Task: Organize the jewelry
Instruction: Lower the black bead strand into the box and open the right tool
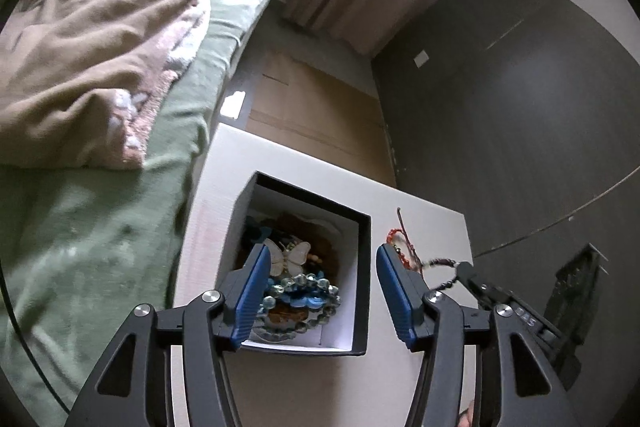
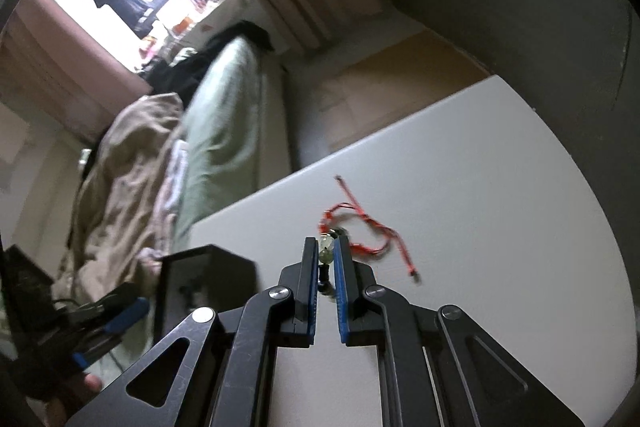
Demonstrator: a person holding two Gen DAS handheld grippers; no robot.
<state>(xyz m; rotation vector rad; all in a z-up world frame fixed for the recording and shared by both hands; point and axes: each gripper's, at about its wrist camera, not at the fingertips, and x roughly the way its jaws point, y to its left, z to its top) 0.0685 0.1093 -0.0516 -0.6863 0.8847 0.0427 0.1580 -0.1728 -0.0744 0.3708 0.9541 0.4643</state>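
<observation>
Bead bracelet could slip or snag.
Right tool (image 2: 325, 247) pinches the beaded bracelet (image 1: 442, 273) thinly near the red cord bracelet (image 2: 360, 227); left tool (image 1: 320, 267) hangs open over the jewelry box (image 1: 362, 267).

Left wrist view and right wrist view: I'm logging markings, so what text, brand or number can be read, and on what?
"DAS" (partly blurred): raised letters on the black right gripper body.
Black open-topped jewelry box: no text visible.
White tabletop: none.
</observation>
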